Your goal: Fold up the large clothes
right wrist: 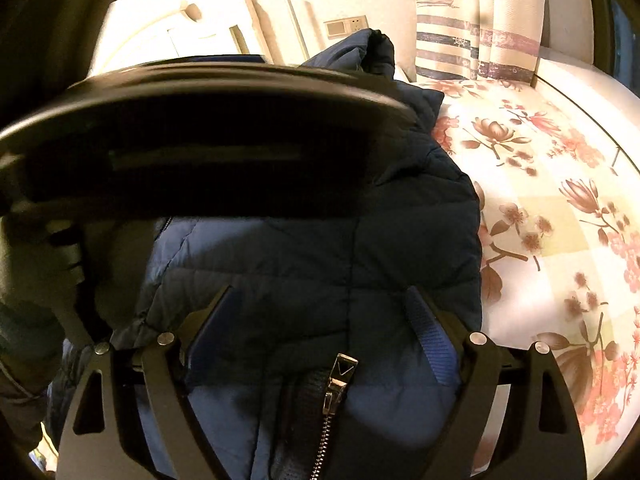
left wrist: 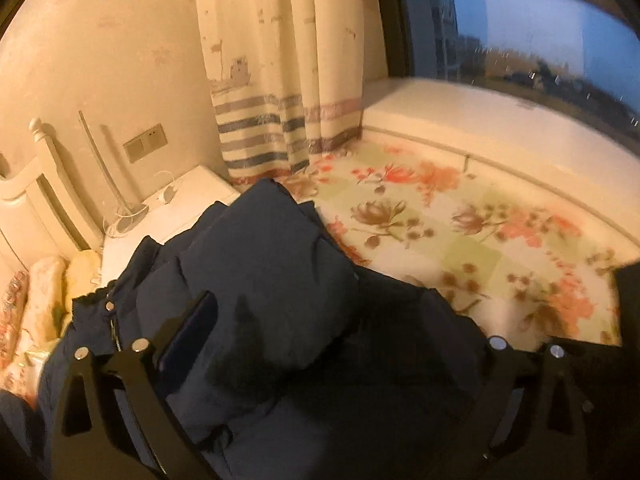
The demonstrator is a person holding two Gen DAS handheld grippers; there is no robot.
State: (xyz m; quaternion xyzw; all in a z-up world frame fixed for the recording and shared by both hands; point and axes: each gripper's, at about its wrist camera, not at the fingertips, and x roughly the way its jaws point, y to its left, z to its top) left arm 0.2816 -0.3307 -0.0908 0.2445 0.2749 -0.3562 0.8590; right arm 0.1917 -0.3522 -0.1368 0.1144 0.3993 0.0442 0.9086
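A dark navy puffer jacket (left wrist: 256,264) lies bunched on a floral bed sheet (left wrist: 460,224). My left gripper (left wrist: 320,320) hovers just over it with jaws wide apart, nothing between them. In the right wrist view the jacket (right wrist: 320,240) fills the middle, its zipper pull (right wrist: 340,376) near the bottom. My right gripper (right wrist: 320,308) is open over the jacket, blue pads (right wrist: 430,328) resting against the fabric. The black body of the left gripper tool (right wrist: 192,136) blocks the upper left of that view.
A white bedside cabinet (left wrist: 188,200) with a cable stands by the headboard (left wrist: 32,200). A striped curtain (left wrist: 280,80) hangs at the back, next to a window sill (left wrist: 480,108). Pillows (left wrist: 44,292) lie at the left.
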